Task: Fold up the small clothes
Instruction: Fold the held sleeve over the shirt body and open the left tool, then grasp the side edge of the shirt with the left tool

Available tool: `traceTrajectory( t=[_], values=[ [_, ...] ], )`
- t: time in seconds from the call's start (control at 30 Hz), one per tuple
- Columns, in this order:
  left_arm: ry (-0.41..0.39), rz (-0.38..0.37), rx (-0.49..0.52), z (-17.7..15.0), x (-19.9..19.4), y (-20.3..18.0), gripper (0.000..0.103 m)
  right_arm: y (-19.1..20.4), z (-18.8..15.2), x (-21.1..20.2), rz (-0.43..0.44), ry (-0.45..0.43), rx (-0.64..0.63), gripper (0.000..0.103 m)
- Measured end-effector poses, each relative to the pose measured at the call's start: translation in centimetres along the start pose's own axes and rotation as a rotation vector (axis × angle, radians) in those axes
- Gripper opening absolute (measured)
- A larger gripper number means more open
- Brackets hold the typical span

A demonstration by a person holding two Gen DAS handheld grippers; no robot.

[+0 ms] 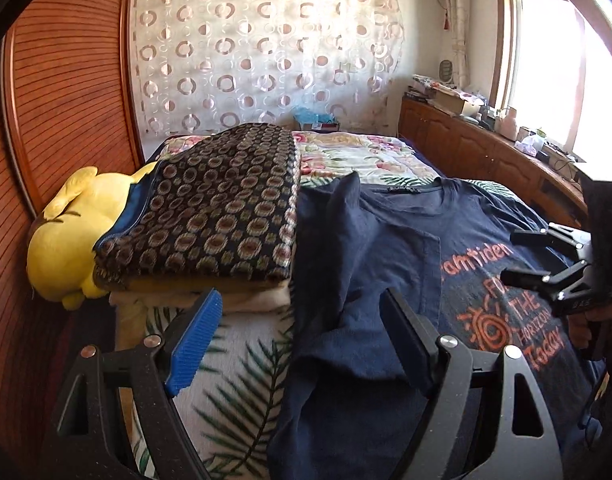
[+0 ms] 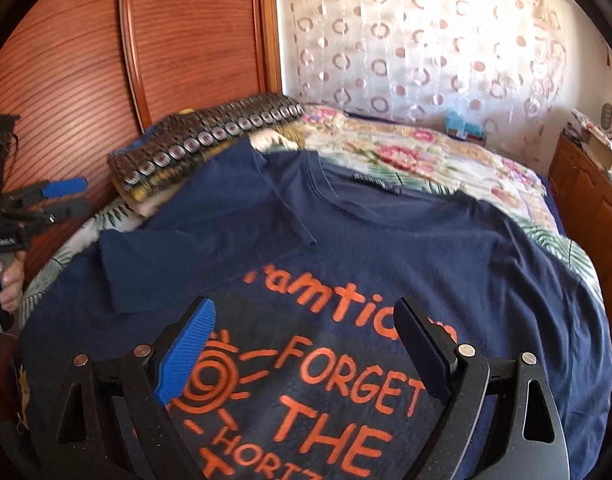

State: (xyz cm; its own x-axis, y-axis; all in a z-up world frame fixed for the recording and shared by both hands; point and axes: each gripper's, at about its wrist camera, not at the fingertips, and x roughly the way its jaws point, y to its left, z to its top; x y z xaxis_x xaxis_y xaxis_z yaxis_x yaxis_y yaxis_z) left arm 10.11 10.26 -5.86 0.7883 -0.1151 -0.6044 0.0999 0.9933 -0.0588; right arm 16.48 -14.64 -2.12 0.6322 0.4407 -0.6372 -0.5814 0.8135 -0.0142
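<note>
Left claw (image 1: 302, 336): jaws wide apart, nothing between them, hovering low centre of the left wrist frame over the folded-in edge of the navy T-shirt (image 1: 386, 248). We read that as a release, so the flap lies where it was laid.

Right claw (image 2: 306, 344): also spread wide and empty, low centre of its own frame above the orange print, probably heading for the side not yet folded.

The shirt lies face up on the bed (image 2: 426, 152), collar toward the top of the frame. Its sleeve at centre left is turned in over the chest (image 2: 210, 216); the sleeve at right is flat and unfolded.

A patterned folded blanket (image 1: 210, 216) and yellow plush toy (image 1: 70, 228) sit at left, clear of the fold.
</note>
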Motion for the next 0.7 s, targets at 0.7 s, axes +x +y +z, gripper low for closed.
traceTrajectory(
  t=[0.7],
  values=[
    [0.205,-0.032,0.063,6.3,12.7,-2.7,0.045,-4.9,-3.1,-2.1,-0.095,0.101,-0.018,0.092]
  ],
)
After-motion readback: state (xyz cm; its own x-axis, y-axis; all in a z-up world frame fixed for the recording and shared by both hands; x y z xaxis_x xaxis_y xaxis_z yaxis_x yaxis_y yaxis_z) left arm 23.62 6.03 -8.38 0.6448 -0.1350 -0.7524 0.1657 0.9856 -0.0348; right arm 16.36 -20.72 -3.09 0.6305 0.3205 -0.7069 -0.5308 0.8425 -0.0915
